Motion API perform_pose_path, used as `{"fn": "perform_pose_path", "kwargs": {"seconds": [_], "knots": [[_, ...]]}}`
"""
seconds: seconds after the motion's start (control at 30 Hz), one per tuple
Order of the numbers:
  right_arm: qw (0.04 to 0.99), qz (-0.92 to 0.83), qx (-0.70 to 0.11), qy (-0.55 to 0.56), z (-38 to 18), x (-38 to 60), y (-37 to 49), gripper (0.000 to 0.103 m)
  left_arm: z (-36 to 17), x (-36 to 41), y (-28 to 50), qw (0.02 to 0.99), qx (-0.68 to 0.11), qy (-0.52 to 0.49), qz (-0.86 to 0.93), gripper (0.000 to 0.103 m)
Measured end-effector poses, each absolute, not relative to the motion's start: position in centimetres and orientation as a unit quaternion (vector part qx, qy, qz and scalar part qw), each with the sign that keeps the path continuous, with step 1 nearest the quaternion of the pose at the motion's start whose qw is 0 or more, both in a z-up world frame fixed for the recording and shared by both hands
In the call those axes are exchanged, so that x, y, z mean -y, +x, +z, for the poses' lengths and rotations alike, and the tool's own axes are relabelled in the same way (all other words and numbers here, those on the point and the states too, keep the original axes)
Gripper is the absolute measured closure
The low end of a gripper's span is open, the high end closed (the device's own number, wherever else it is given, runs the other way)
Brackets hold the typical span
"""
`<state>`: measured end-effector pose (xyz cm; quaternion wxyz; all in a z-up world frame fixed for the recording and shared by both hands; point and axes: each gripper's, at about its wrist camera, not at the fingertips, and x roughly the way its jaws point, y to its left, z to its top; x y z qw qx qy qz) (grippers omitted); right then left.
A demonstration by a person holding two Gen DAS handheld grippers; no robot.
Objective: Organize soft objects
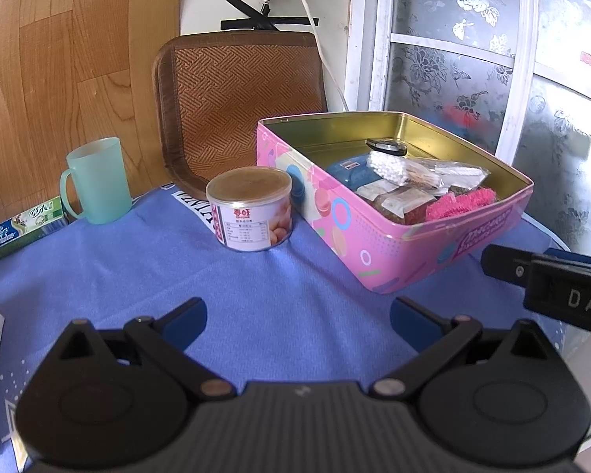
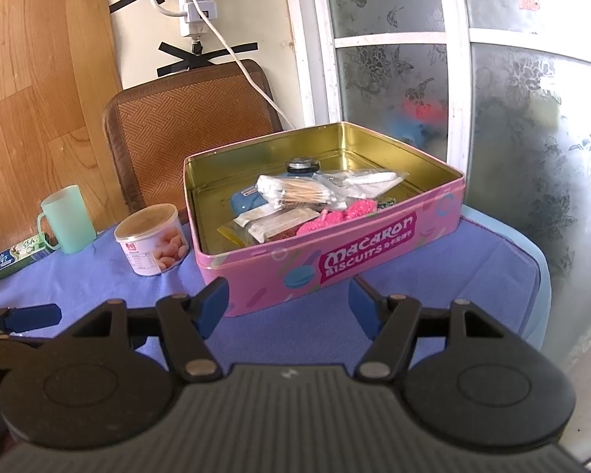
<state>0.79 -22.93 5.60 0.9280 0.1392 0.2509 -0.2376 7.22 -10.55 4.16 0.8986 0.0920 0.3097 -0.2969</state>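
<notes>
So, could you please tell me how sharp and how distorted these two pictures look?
Left wrist view: fisheye bends the door frame; pink tin sharp, left gripper soft. Right wrist view: same curvature, tin lettering readable, frosted glass hazy.

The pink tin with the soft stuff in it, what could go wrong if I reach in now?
1. The pink fluffy cloth lies tight against the near wall of the pink tin, so a finger may catch the rim.
2. The bag of cotton swabs overlaps neighbouring packets and could drag them.
3. The can stands close beside the tin; the left gripper might knock it.
</notes>
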Motion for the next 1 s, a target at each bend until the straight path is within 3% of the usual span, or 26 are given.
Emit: {"fn": "perform_pose_path", "kwargs": {"seconds": [1.0], "knots": [[0.942,-0.198,-0.244,0.117,5.0,22.2,0.1,0.034,2.5,10.9,8.4,0.893,-0.334,0.113,-0.280,0.000]]}}
